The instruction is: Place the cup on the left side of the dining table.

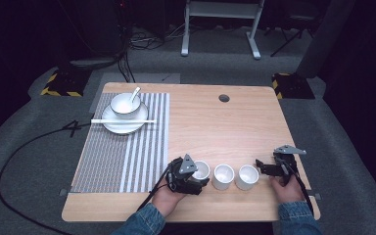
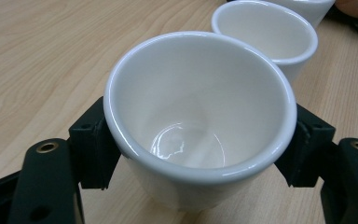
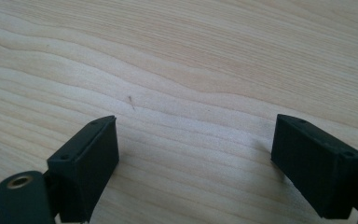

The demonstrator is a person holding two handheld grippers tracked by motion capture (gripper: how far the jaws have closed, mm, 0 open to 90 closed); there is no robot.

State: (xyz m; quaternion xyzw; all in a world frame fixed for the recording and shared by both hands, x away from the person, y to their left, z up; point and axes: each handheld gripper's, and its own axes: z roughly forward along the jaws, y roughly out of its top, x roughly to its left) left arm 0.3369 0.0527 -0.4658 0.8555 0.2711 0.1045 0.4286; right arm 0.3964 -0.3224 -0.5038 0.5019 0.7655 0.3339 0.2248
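Three white cups stand in a row near the table's front edge. My left gripper [image 1: 200,175] is shut on the left cup [image 1: 200,169]. In the left gripper view the black jaws press both sides of this cup [image 2: 200,93], which is empty and upright on the wood. Behind it are the middle cup [image 2: 265,32] and the rim of the right cup [image 2: 307,4]. In the high view the middle cup [image 1: 223,176] and the right cup [image 1: 246,176] stand free. My right gripper [image 1: 260,166] is open just right of the right cup. In its own view the right gripper [image 3: 196,158] has bare wood between its jaws.
A striped placemat [image 1: 127,156] covers the table's left part. At its far end a white bowl [image 1: 125,104] with a spoon [image 1: 135,93] sits on a plate [image 1: 122,126], with chopsticks [image 1: 122,121] laid across the plate. A dark grommet hole [image 1: 223,98] is at the far middle.
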